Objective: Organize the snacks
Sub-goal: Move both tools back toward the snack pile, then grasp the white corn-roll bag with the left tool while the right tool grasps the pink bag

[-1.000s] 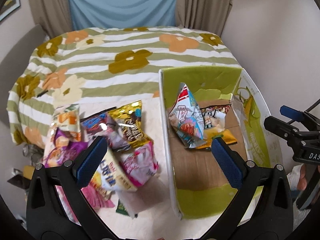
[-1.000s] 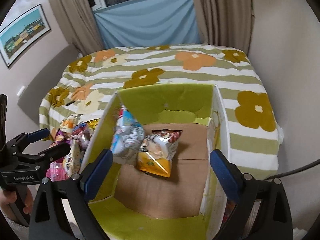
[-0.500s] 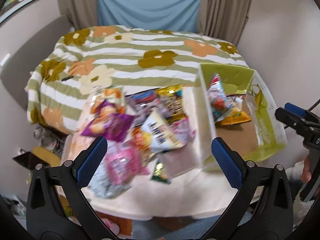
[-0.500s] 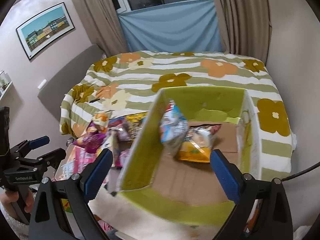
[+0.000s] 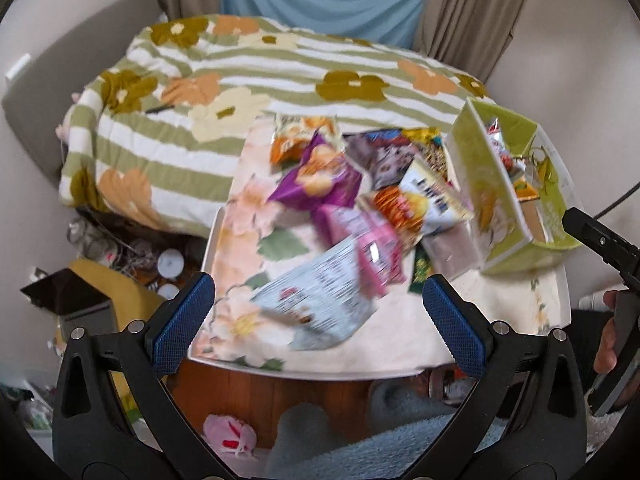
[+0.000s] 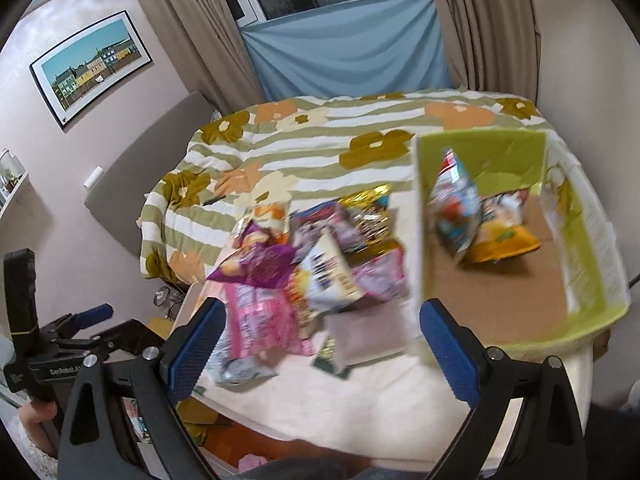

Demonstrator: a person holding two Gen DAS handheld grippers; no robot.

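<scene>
While both pairs of jaws stood spread and empty, the left gripper point(image 5: 318, 314) and right gripper point(image 6: 320, 336) hovered over the tabletop point(image 6: 360, 408) — the snack packets point(image 5: 352, 208) lay heaped left of the green box point(image 6: 576, 280), two packets inside.

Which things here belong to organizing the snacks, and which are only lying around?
For the job:
- loose snack bags heaped on the table
- green box holding two bags already
- left tool and right tool, both open and empty

Lying about:
- flowered blanket
- framed picture
- pink pouch on the floor
</scene>
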